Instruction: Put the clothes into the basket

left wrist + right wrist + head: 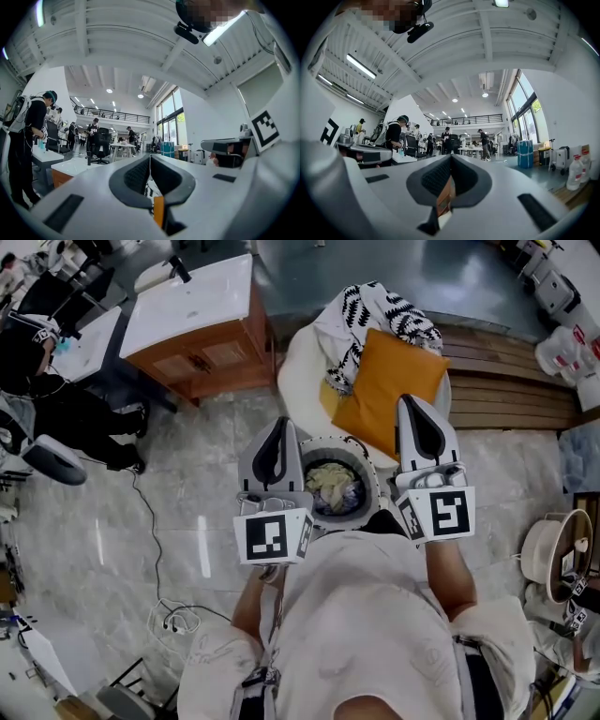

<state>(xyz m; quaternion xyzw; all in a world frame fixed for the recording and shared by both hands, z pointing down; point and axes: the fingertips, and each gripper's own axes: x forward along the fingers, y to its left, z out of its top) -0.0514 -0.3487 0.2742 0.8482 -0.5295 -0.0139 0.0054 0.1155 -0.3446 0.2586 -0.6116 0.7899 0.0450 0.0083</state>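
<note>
Basket (364,456) rim lies between left gripper (281,427) and right gripper (410,407), both closed and empty; cushion (389,390) on chair (292,371) crowds its far edge; floor (187,512) open leftward

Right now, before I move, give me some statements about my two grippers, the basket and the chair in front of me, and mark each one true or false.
1. The left gripper and the right gripper are both shut and hold nothing. True.
2. The basket is empty. False: clothes already lie in it.
3. The orange cushion lies in the basket. False: it rests on the white chair beyond the basket.
4. A black-and-white patterned cloth lies on the chair, next to the cushion. True.
</note>
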